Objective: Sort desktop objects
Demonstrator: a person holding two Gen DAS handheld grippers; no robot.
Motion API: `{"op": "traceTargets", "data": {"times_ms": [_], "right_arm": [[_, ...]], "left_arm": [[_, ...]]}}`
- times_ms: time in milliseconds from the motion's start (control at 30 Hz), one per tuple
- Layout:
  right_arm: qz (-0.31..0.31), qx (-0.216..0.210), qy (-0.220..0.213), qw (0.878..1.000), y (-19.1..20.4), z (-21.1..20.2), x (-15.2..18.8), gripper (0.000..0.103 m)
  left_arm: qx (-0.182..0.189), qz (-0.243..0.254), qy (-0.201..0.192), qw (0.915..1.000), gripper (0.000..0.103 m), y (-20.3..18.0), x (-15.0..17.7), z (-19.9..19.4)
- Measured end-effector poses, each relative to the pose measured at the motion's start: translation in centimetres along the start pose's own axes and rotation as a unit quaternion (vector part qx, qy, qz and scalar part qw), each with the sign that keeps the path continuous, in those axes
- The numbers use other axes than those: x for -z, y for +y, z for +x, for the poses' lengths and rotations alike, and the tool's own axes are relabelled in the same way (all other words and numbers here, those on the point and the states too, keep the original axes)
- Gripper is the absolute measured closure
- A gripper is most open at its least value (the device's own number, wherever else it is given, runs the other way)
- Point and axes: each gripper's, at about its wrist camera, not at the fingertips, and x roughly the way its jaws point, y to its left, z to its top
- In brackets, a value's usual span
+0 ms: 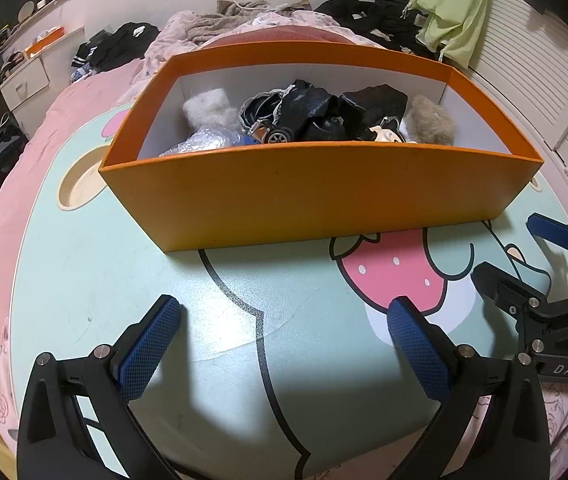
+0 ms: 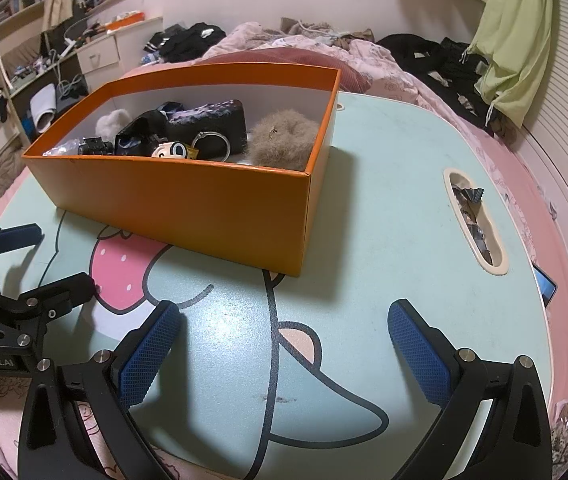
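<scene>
We are hovering left gripper (image 1: 284, 344) and right gripper (image 2: 284, 344), jaws apart, empty; rectangular orange cardboard box (image 1: 316, 196) lying broadside ahead, left nearer.

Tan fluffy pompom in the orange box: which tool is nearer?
Right. The tan fluffy pompom sits at the box's right end; the right tool is roughly in line with it, the left tool further left.

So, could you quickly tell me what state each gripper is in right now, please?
Left gripper: open, holding nothing, over the table.
Right gripper: open, holding nothing, in front of the orange box.
</scene>
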Motion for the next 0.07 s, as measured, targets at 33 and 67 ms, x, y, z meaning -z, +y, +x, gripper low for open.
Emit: {"op": "traceTargets", "data": {"times_ms": [33, 67], "right_arm": [[0.000, 0.000, 0.000, 1.000, 0.00, 0.01, -0.01, 0.000], [0.000, 0.000, 0.000, 1.000, 0.00, 0.01, -0.01, 0.000]], "left_arm": [[0.001, 0.000, -0.001, 1.0000, 0.000, 0.03, 0.03, -0.05], [0.000, 0.000, 0.000, 1.0000, 0.000, -0.09, -0.01, 0.05]]}}
